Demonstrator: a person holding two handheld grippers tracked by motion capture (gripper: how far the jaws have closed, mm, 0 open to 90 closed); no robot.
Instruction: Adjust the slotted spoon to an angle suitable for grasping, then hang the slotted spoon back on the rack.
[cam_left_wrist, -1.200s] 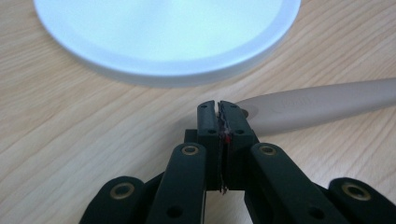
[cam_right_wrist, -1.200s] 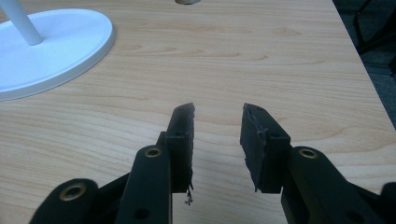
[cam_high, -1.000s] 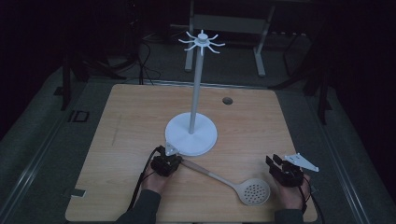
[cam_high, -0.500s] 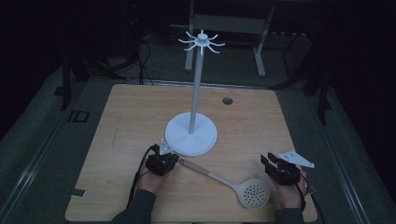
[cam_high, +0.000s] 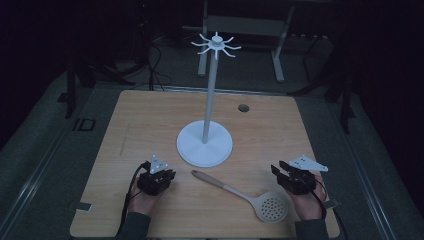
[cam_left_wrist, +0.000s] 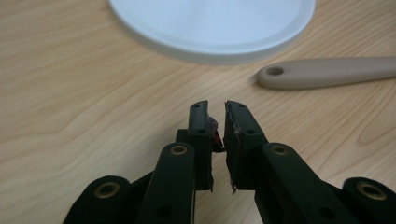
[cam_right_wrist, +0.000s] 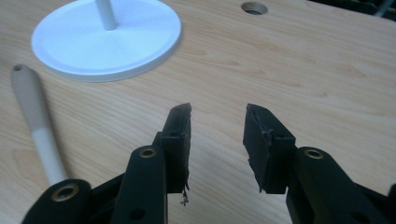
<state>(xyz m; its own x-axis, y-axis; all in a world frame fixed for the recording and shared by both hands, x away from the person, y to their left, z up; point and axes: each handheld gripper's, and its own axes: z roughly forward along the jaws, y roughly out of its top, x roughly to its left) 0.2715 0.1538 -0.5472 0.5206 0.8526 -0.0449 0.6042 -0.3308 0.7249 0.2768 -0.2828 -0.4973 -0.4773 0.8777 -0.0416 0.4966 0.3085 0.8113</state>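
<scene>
A white stand with a round base (cam_high: 192, 146), a tall pole (cam_high: 210, 95) and hooks on top rises at mid-table. A beige skimmer spoon (cam_high: 235, 191) lies flat in front of it, handle to the left, perforated head to the right. My left gripper (cam_high: 162, 173) rests on the table left of the handle end, its jaws nearly together with nothing between them (cam_left_wrist: 217, 107). The handle (cam_left_wrist: 327, 72) lies ahead to its right, apart from it. My right gripper (cam_high: 281, 169) sits right of the spoon head, open and empty (cam_right_wrist: 217, 114), with the handle (cam_right_wrist: 35, 116) at its far left.
A small round hole (cam_high: 243, 107) is set in the wooden table (cam_high: 130, 125) behind the stand's right side. The stand base (cam_left_wrist: 210, 23) lies close ahead of the left gripper. Dark floor and metal frame legs (cam_high: 280, 55) surround the table.
My left gripper has drawn back to the left, away from the spoon's handle end where it was a second ago. The spoon and right gripper have barely moved.
</scene>
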